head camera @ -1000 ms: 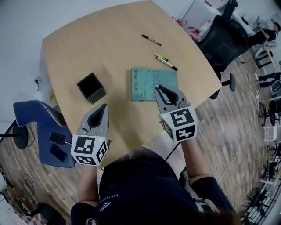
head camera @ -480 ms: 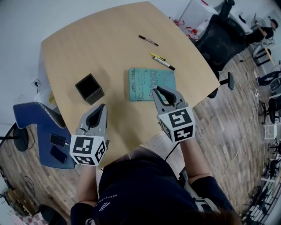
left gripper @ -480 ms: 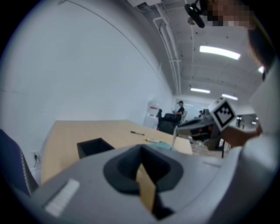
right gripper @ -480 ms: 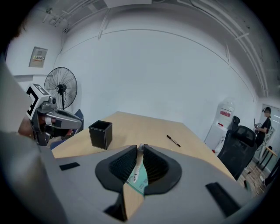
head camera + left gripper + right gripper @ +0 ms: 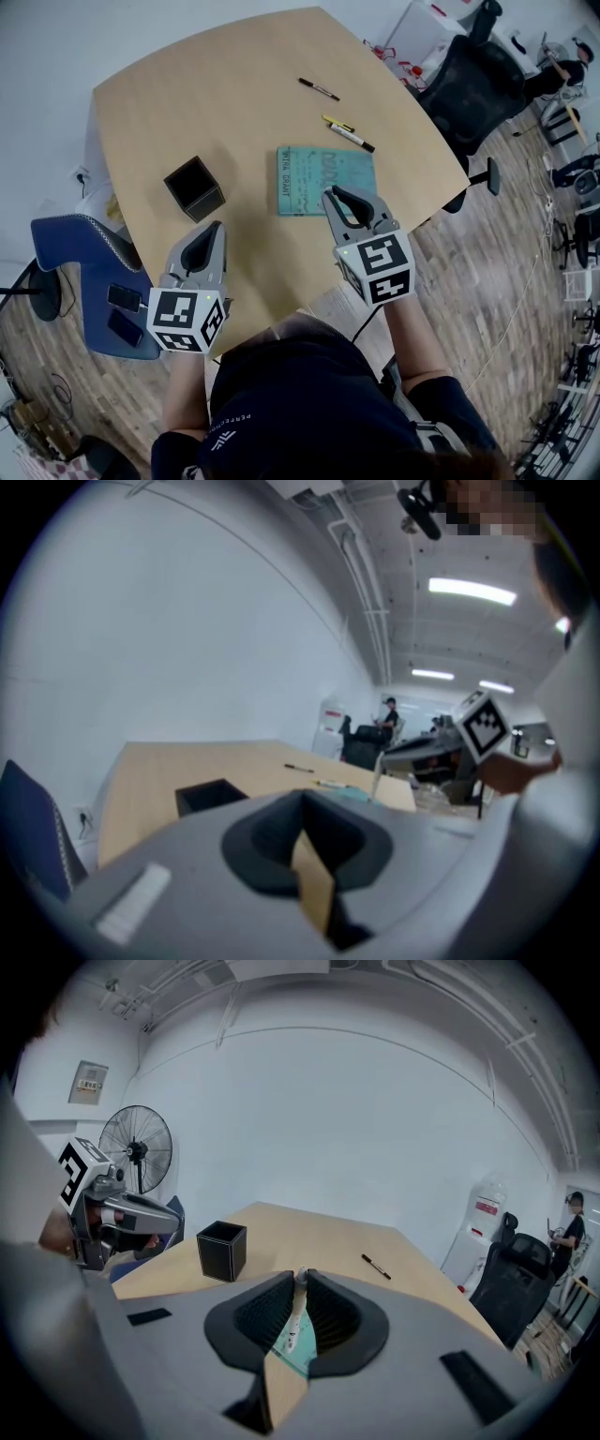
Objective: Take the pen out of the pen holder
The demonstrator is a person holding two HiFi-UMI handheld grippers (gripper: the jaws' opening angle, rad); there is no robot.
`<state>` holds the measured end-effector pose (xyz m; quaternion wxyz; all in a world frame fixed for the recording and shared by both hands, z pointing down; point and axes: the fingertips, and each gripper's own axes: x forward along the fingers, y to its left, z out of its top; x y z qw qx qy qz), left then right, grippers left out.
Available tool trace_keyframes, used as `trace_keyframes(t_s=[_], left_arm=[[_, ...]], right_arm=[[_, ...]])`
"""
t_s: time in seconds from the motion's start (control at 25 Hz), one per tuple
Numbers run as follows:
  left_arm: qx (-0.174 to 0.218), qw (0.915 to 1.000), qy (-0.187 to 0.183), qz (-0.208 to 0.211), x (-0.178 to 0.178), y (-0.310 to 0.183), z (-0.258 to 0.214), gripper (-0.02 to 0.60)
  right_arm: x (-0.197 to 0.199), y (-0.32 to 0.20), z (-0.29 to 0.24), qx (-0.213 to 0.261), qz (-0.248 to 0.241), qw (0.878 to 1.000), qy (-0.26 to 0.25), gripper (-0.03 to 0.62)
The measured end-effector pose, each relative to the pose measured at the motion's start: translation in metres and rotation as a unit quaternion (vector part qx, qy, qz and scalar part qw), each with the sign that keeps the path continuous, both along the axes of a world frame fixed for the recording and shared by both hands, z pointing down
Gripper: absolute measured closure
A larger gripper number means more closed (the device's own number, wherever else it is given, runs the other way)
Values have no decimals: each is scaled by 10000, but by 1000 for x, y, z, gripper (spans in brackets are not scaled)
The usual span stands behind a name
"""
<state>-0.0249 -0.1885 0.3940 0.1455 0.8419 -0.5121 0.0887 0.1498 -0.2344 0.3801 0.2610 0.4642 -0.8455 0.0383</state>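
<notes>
The black square pen holder (image 5: 194, 187) stands on the wooden table (image 5: 187, 103), and I see nothing in it; it also shows as a box (image 5: 221, 1251) in the right gripper view and as a dark box (image 5: 208, 795) in the left gripper view. My right gripper (image 5: 331, 195) hovers over the near edge of a teal book (image 5: 325, 179), shut on a thin white pen (image 5: 295, 1310) that lies along its jaws. My left gripper (image 5: 214, 231) hangs near the table's front edge, below the holder in the head view, its jaws together with nothing in them.
On the far table lie a black pen (image 5: 319, 88) and, closer, a yellow pen with a white marker (image 5: 351, 135). A blue chair (image 5: 84, 272) with two phones stands at the left, a black office chair (image 5: 473, 80) at the right.
</notes>
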Motion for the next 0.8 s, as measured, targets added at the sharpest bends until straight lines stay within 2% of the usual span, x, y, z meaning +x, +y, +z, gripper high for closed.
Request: trace_keyframes(t_s=[0.4, 0.8], left_arm=[[96, 9998, -36, -172, -6, 4, -9, 577], [197, 9982, -59, -556, -30, 9, -20, 578]], right_arm=[[-4, 4, -3, -20, -100, 9997, -212, 554], [-16, 7, -6, -36, -256, 9990, -366, 554]])
